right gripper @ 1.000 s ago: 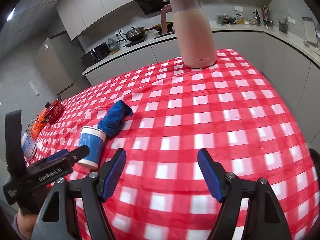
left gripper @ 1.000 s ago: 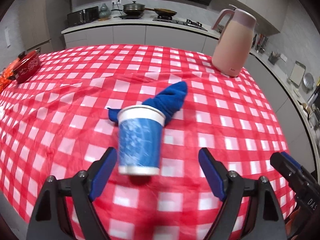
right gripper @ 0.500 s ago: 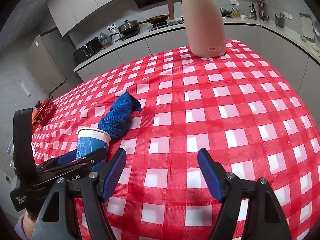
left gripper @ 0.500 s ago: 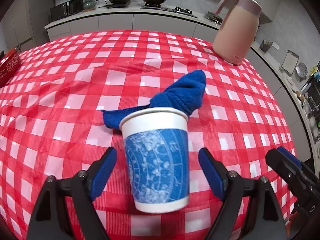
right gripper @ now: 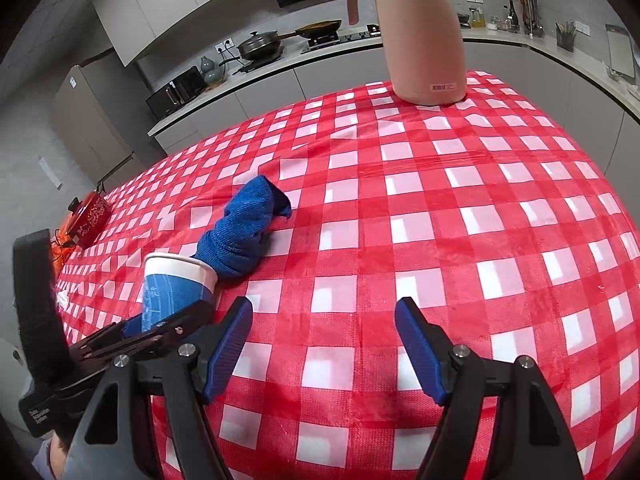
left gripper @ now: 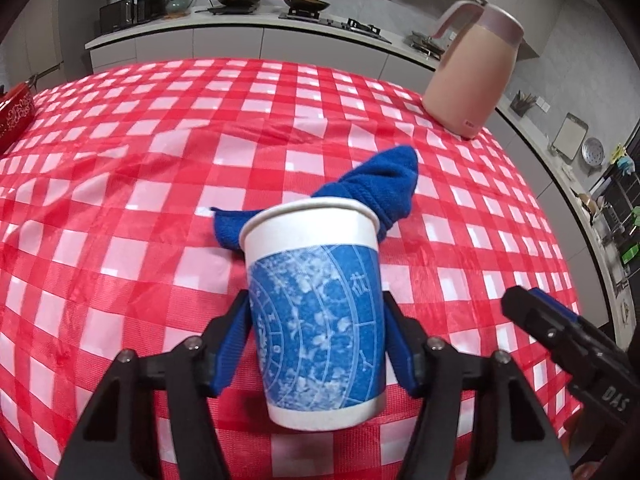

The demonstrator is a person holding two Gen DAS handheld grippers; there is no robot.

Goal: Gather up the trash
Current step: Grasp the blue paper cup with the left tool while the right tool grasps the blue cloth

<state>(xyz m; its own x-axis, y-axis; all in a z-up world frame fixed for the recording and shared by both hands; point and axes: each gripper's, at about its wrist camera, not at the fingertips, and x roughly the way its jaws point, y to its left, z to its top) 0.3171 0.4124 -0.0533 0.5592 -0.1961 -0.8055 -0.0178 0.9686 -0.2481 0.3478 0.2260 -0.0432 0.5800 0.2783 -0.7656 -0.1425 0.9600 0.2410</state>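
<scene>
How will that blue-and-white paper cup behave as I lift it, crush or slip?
The blue-and-white paper cup is thin-walled and open-topped, so it will probably dent if squeezed harder. It looks light for its size and should lift easily. The left tool, whose jaws have just been closing, grips its tapered lower half, so it might slide downward; hold it upright.

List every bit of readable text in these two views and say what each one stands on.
"DAS": partial white lettering, upside down, on the right gripper body at the left wrist view's right edge.
Chinese character on the paper cup, blue band: too stylised to read surely.
White lettering on the left gripper body, right wrist view: too blurred.
Barcode sticker near the pink jug base: too small.
</scene>
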